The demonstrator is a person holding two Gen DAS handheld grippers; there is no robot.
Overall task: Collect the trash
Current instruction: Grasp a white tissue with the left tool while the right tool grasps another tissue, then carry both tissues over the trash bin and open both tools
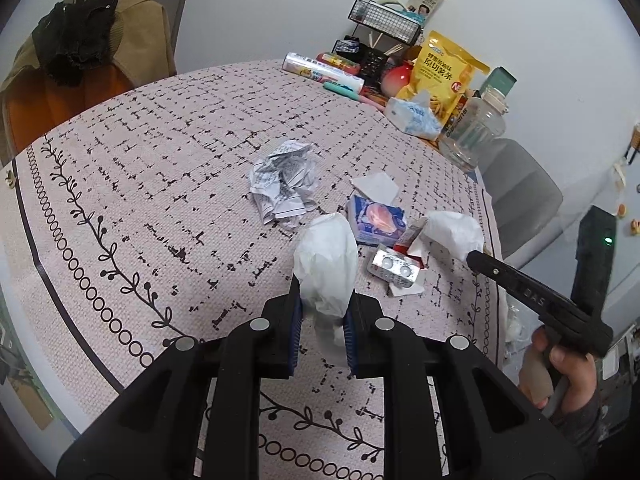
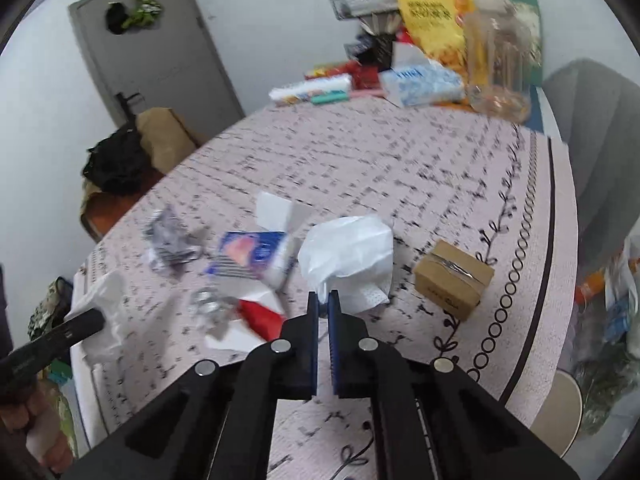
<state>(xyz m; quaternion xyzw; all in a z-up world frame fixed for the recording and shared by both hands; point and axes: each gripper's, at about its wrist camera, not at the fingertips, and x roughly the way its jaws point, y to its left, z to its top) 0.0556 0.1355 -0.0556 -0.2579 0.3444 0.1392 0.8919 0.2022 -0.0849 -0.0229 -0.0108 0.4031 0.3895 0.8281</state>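
My left gripper [image 1: 325,304] is shut on a white crumpled wad [image 1: 326,256], held above the patterned tablecloth [image 1: 160,184]. My right gripper [image 2: 323,298] has its blue pads nearly together, pinching the edge of a white tissue [image 2: 348,252]; in the left wrist view its tip [image 1: 474,258] meets that tissue [image 1: 452,232]. Loose on the cloth lie a crumpled printed paper [image 1: 284,184], a blue packet [image 1: 376,220], a foil blister pack [image 1: 394,266], a red-and-white wrapper [image 1: 408,242] and a white scrap [image 1: 376,186]. A small brown box [image 2: 454,278] sits right of the tissue.
Along the back of the table stand a yellow snack bag [image 1: 440,76], a clear jar [image 1: 472,132], a tissue pack [image 1: 414,118] and a wire basket [image 1: 386,20]. A chair draped with clothes [image 1: 88,52] is at the left, a grey chair [image 1: 524,196] at the right.
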